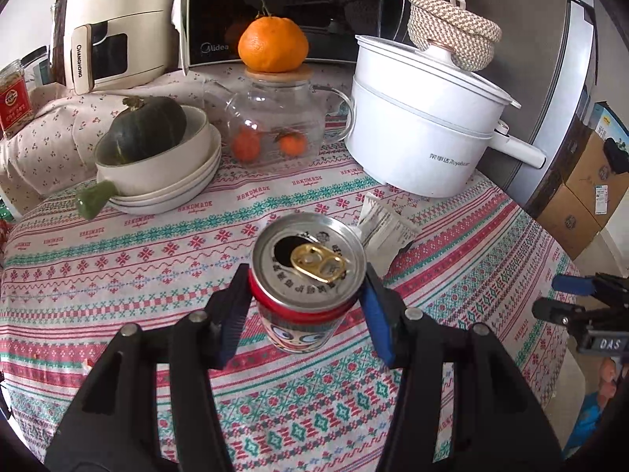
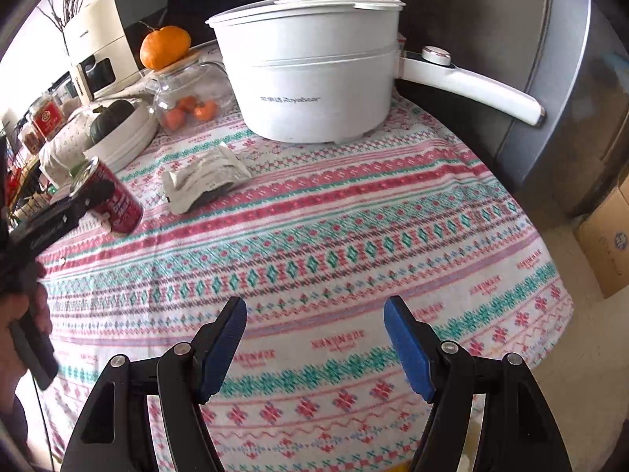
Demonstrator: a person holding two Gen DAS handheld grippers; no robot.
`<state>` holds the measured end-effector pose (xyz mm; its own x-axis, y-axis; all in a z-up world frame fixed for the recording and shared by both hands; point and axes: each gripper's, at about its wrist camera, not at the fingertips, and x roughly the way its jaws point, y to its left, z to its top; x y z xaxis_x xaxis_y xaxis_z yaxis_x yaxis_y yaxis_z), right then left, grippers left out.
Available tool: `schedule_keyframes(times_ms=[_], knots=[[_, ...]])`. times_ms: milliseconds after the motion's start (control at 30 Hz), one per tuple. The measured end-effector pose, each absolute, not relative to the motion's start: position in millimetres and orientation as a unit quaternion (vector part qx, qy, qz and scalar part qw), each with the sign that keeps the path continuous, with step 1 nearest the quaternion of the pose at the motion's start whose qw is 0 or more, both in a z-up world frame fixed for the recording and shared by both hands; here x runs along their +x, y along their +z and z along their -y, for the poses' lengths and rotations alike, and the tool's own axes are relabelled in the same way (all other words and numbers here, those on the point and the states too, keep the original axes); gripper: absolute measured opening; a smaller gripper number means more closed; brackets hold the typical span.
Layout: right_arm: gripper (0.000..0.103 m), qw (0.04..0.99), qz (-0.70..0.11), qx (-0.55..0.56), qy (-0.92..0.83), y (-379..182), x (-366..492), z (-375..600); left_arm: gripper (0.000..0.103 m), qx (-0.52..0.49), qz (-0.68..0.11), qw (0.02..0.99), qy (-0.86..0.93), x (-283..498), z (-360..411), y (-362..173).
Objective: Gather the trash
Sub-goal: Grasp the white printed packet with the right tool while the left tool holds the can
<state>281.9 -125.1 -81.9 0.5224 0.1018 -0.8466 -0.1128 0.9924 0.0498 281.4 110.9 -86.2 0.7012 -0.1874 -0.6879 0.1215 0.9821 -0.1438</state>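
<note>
Your left gripper (image 1: 306,295) is clenched on the red can (image 1: 306,275) at mid-frame, its blue pads pressed to both sides; the can's tab is pulled and its mouth gapes. Just behind it lies a crumpled white wrapper (image 1: 387,226). Your right gripper (image 2: 314,338) hangs released over the "HANDMADE" tablecloth (image 2: 354,236). Upper right, the white pot (image 1: 424,133) reads "Royalstar"; upper left, the appliance (image 1: 114,27) reads "CHANGHONG"; the microwave (image 1: 212,19) reads "Midea". The glass teapot (image 1: 275,126) holds small oranges; the bowl (image 1: 157,153) holds a green squash (image 1: 145,128).
</note>
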Motion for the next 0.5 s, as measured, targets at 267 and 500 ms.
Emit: schedule_keyframes(times_ms=[267,500], knots=[[0.074,0.871,-0.481,0.032,0.097,-119,354,52,0.055,-0.055,-0.389,0.916,-0.078,239,-158,-86],[0.068,0.871,-0.483,0.049,0.069,-144,398,19,0.055,-0.054,-0.393,0.915,-0.073,236,-165,-91]])
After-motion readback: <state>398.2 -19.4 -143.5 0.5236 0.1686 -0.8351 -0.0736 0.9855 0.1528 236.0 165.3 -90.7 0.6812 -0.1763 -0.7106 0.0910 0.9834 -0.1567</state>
